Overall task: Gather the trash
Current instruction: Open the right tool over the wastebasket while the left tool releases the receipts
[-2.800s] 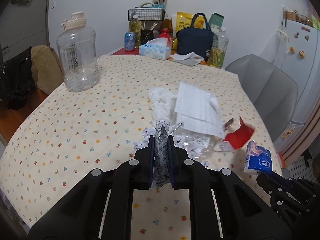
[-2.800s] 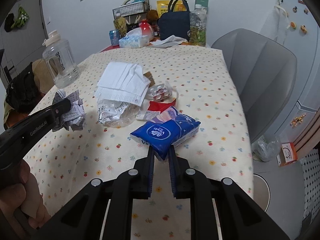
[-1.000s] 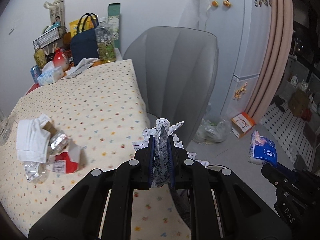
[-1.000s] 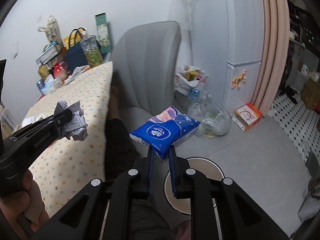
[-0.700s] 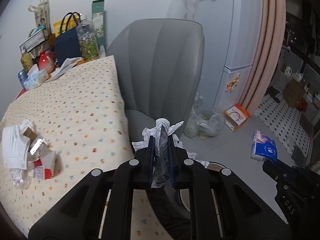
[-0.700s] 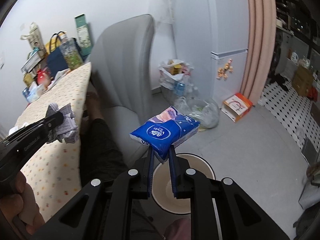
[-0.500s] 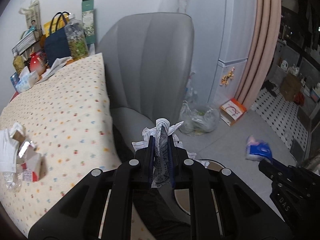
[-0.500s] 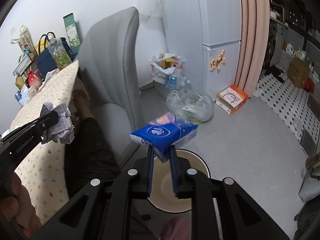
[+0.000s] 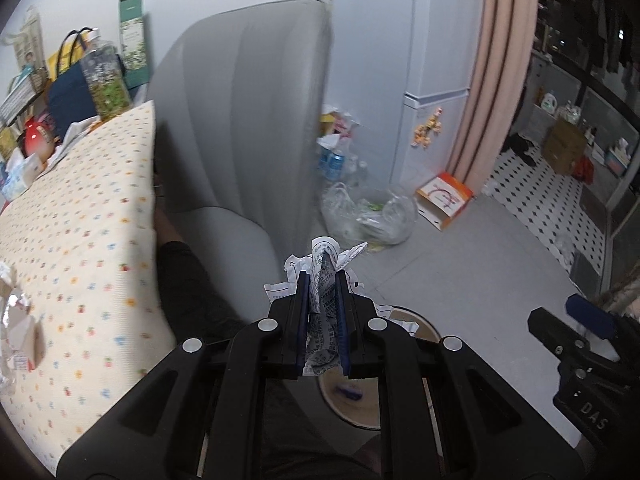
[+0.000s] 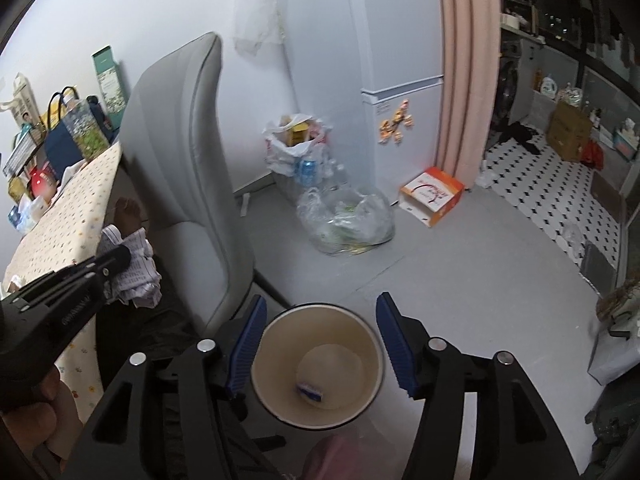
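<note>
Cream-walled waste bin (image 10: 316,364) stands on the floor directly below the right gripper (image 10: 318,344), whose jaws are opening with nothing between them; a blue packet (image 10: 309,391) lies inside. Left gripper (image 9: 323,320), clenched on crumpled paper (image 9: 322,276), hangs beside the bin's rim.

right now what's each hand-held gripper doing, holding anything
left hand-held gripper: closed on the crumpled paper.
right hand-held gripper: jaws opening, nothing between them, above the bin.
</note>
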